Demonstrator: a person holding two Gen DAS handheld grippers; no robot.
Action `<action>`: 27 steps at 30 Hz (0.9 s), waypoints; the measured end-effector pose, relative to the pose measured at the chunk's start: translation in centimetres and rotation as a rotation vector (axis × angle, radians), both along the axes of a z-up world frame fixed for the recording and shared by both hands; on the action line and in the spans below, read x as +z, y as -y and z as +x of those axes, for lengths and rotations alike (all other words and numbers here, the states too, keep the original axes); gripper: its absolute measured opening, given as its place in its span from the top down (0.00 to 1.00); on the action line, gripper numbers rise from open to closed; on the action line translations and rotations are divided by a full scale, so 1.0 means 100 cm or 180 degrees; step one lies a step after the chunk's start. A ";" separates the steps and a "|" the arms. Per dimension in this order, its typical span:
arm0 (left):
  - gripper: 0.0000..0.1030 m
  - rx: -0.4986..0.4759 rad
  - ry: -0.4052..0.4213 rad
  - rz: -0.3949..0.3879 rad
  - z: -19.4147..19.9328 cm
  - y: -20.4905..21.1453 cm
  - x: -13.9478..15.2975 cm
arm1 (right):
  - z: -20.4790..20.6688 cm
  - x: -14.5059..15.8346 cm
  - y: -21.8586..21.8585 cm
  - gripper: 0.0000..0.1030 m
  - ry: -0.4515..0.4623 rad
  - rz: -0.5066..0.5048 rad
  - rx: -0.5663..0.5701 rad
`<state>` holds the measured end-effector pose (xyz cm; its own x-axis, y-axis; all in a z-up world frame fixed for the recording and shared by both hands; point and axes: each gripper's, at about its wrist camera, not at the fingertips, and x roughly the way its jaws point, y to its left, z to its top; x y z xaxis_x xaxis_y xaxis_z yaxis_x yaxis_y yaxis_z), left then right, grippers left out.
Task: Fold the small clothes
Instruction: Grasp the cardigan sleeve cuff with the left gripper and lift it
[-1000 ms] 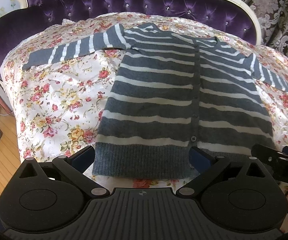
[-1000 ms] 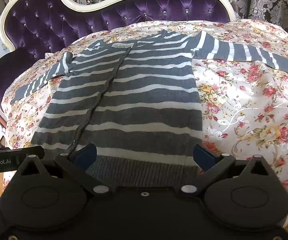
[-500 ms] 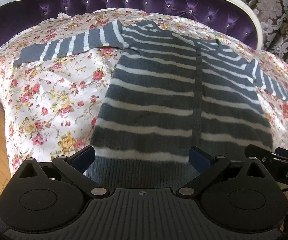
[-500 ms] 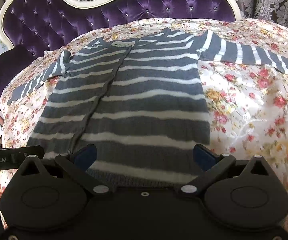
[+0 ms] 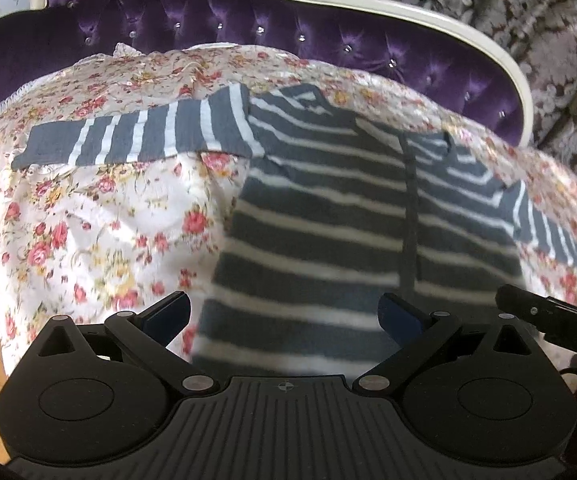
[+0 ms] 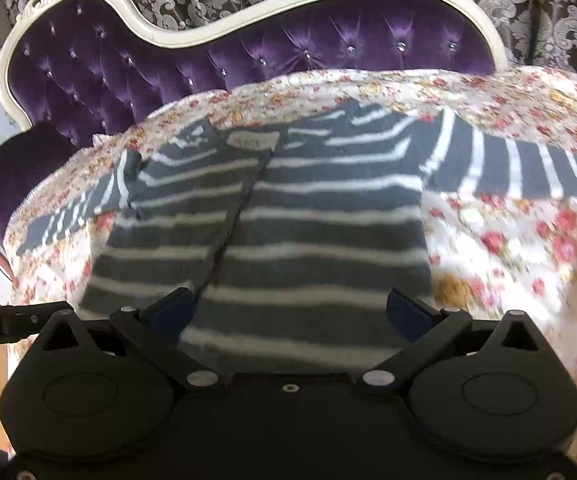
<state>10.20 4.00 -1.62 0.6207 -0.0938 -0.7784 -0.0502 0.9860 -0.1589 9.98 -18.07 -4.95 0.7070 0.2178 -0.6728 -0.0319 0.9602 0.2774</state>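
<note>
Both our grippers, left gripper (image 5: 284,314) and right gripper (image 6: 290,312), hover with jaws spread wide over the striped cardigan's (image 5: 352,216) hem; it lies flat on the floral cover (image 5: 100,216). Only our right view shows its neck label (image 6: 253,141), ahead of the purple headboard (image 6: 208,64).
</note>
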 end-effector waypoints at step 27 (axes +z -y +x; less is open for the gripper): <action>0.01 0.0840 0.0373 -0.0500 0.109 -0.201 -0.028 | 0.103 -0.018 0.021 0.00 0.0493 0.0841 0.0328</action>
